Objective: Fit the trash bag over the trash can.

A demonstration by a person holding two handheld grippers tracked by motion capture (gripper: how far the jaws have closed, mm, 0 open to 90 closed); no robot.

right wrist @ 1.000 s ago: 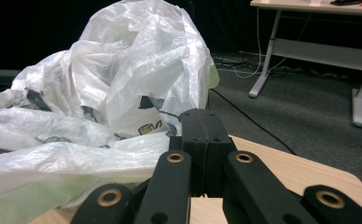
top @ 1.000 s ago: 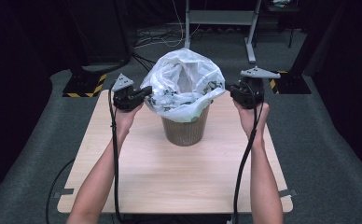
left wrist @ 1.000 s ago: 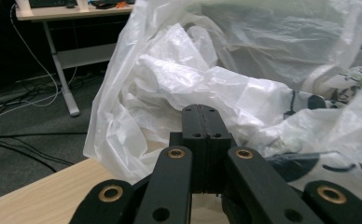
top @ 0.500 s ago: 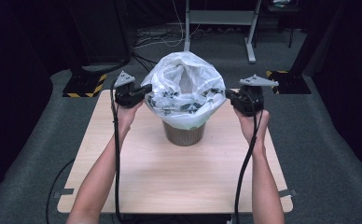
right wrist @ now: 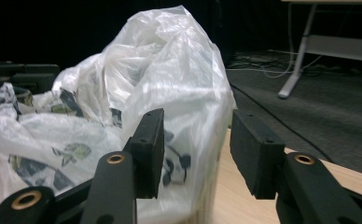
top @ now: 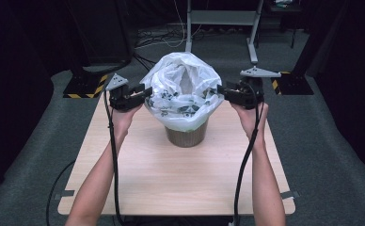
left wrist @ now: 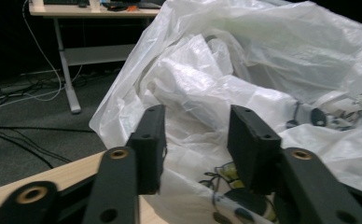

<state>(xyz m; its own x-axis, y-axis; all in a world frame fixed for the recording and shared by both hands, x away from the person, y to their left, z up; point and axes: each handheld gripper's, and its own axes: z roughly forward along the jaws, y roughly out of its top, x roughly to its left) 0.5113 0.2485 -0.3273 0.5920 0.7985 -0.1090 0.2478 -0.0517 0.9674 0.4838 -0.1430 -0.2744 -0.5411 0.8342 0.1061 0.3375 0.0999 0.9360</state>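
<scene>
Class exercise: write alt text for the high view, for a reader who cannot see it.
A white plastic bag billows over a small brown bin on a wooden table. A person's left gripper and right gripper flank it, fingers open beside the plastic.

We look down on a recording studio or lab set-up: a light wooden table (top: pixel 180 179) stands on grey carpet (top: pixel 321 141), ringed by black curtains (top: pixel 25 47). At the far side we see stand bases marked with yellow-and-black hazard tape (top: pixel 84 87), loose cables (top: pixel 152 40) on the floor and the metal frame of a grey desk (top: pixel 220 19).
</scene>
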